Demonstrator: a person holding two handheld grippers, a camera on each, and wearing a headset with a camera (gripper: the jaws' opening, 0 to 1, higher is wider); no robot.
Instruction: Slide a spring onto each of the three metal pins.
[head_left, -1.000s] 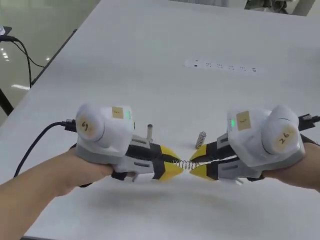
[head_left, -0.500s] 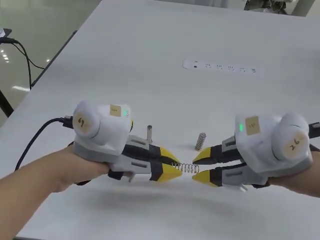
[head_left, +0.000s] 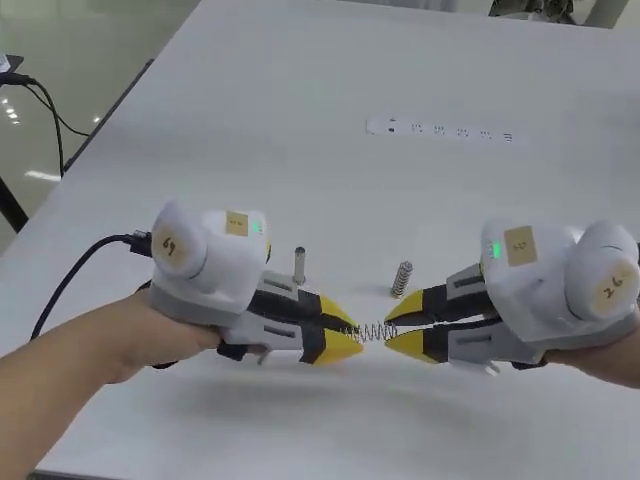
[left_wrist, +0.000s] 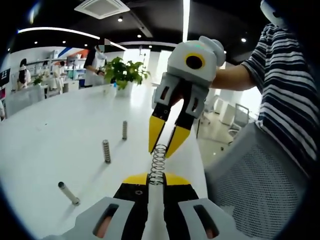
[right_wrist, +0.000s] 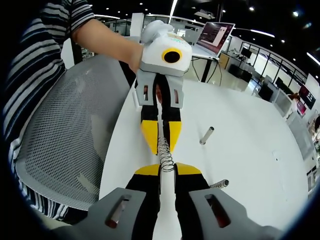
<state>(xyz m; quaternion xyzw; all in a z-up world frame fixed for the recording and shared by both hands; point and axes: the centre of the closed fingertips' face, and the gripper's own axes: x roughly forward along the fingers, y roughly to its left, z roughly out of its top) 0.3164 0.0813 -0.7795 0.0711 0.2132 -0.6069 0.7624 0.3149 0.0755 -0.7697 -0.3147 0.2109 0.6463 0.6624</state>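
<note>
- Thin silver coil spring (head_left: 375, 331): level in the air, one end pinched by the left gripper (head_left: 356, 335), the other between the parted tips of the right gripper (head_left: 388, 330).
- Bare grey metal pin (head_left: 299, 263): upright, just behind.
- Second pin (head_left: 402, 279): spring-sleeved, leaning slightly.
- Third pin (left_wrist: 124, 129): upright, farther off.

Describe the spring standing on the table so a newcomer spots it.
On the white table, near the front edge, the left tongs and right tongs face each other. Just beyond the right tongs' tips stands the upright spring. It is coiled, unlike the smooth pin to its left, and untouched, unlike the level spring between the tips.
</note>
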